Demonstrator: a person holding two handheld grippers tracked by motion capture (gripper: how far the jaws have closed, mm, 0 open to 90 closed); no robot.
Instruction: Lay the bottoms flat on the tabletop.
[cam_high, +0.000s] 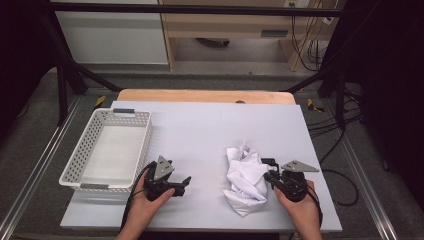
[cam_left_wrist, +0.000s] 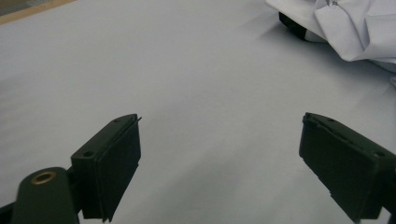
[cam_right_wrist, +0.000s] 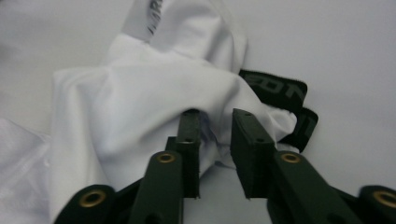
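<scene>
The white garment lies crumpled on the desk, right of centre. The right hand-held gripper stands narrow at its edge, cloth bunched between the jaws, likely seeking purchase. The left hand-held gripper waits wide, empty, beside the basket.

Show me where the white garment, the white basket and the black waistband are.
white garment (cam_high: 246, 180), high view, middle of the crumpled cloth.
white basket (cam_high: 141, 137), high view, its perforated right wall.
black waistband (cam_right_wrist: 275, 88), right gripper view, the lettered strip behind the cloth.
</scene>
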